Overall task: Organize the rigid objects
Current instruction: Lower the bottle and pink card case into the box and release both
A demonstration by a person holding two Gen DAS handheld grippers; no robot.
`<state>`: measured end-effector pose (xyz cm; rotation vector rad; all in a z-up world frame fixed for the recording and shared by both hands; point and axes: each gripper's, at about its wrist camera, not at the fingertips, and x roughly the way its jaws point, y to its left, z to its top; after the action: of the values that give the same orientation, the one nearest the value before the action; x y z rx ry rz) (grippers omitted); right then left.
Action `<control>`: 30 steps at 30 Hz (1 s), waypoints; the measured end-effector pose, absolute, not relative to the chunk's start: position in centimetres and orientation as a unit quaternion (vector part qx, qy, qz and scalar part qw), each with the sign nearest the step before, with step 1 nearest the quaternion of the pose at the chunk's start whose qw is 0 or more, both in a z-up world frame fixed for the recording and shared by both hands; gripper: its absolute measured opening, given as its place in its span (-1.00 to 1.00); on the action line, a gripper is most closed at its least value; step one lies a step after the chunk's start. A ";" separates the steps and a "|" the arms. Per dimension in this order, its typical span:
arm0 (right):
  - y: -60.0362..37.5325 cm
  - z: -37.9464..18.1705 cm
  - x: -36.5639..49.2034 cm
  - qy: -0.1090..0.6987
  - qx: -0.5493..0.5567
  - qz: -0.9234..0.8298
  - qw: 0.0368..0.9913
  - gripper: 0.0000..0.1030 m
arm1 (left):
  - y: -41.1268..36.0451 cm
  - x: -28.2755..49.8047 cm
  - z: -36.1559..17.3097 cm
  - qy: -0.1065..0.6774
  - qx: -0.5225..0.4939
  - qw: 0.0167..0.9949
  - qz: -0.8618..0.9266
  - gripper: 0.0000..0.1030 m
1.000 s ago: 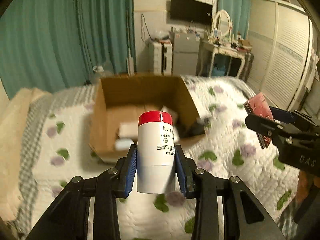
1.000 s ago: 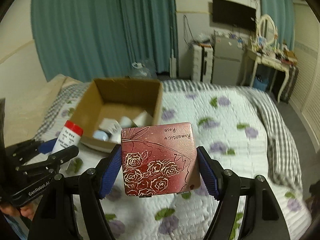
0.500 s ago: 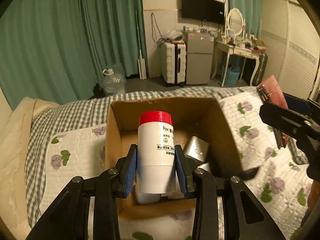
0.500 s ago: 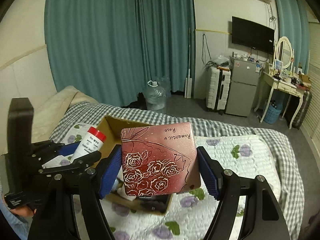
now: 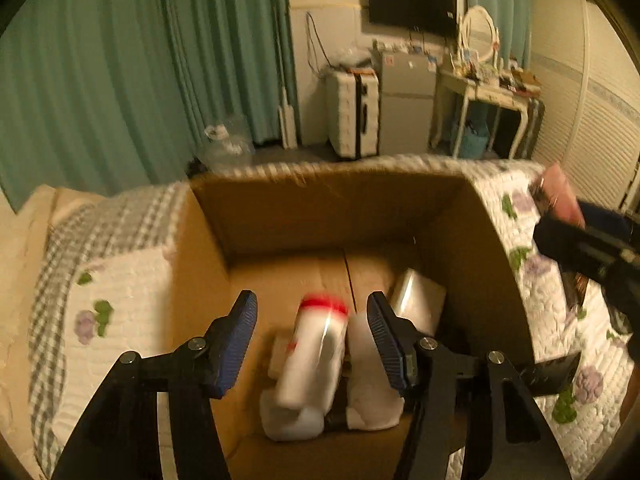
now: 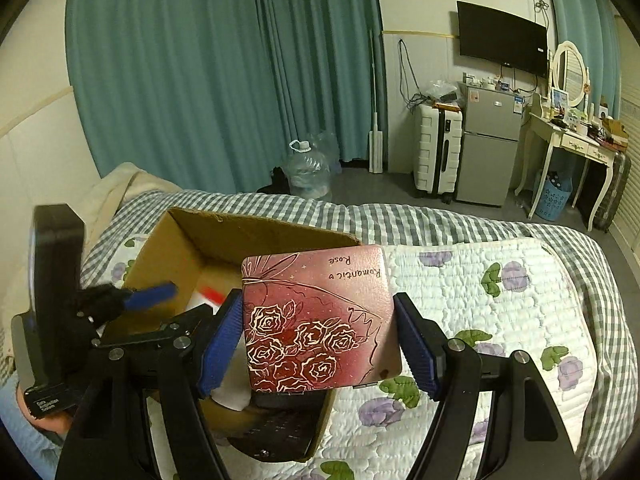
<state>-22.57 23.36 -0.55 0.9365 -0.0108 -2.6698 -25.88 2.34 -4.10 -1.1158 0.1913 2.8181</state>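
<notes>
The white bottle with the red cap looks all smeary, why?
In the left wrist view the white bottle is motion-blurred between the open left hand-held gripper, inside the cardboard box. In the right wrist view the rose tin in the right hand-held gripper looks sharp.

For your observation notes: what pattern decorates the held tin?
Outlined roses on dark red, clearest in the right wrist view: tin.

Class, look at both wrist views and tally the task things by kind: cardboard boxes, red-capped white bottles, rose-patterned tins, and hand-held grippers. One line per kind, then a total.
Cardboard box: 1
Red-capped white bottle: 1
Rose-patterned tin: 1
Hand-held grippers, left hand-held gripper and right hand-held gripper: 2
Total: 5
</notes>
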 end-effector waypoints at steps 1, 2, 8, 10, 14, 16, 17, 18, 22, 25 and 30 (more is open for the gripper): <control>23.4 -0.4 -22.6 -0.004 0.326 -0.932 0.155 0.41 | 2.2 -25.7 -3.5 0.062 -0.360 0.048 0.930 0.23; 23.4 -0.1 -22.5 -0.003 0.325 -0.933 0.155 0.41 | 2.1 -25.5 -2.9 0.063 -0.355 0.045 0.932 0.25; 22.1 1.5 -23.3 0.012 0.317 -0.933 0.167 0.42 | 0.6 -24.3 -0.3 0.071 -0.322 0.011 0.944 0.28; 21.2 1.4 -24.4 0.021 0.323 -0.930 0.175 0.42 | -0.1 -24.3 0.1 0.070 -0.318 0.005 0.945 0.29; 18.9 -0.3 -26.9 0.052 0.350 -0.916 0.188 0.42 | -1.1 -24.6 -0.2 0.069 -0.317 -0.004 0.946 0.30; 17.9 -1.6 -28.2 0.058 0.368 -0.907 0.195 0.42 | -1.4 -24.9 -0.6 0.069 -0.318 -0.007 0.945 0.31; 17.6 -2.2 -28.7 0.061 0.376 -0.903 0.196 0.42 | -1.5 -25.1 -1.0 0.070 -0.321 -0.007 0.944 0.31; 17.3 -2.7 -29.2 0.065 0.383 -0.900 0.198 0.42 | -1.6 -25.3 -1.4 0.070 -0.324 -0.008 0.943 0.31; 16.6 -3.3 -30.5 0.081 0.397 -0.889 0.212 0.43 | -1.6 -26.1 -2.6 0.074 -0.332 -0.010 0.940 0.31; 16.8 -3.2 -31.0 0.075 0.397 -0.889 0.214 0.48 | -1.5 -26.4 -3.1 0.075 -0.335 -0.012 0.939 0.31; 17.8 -2.4 -30.0 0.066 0.379 -0.904 0.187 0.80 | -1.5 -25.4 -1.9 0.072 -0.325 -0.021 0.943 0.31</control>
<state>-30.03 17.76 -2.44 1.0655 0.1851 -2.5447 -25.42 -1.50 -1.89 -1.0360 0.2278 3.0009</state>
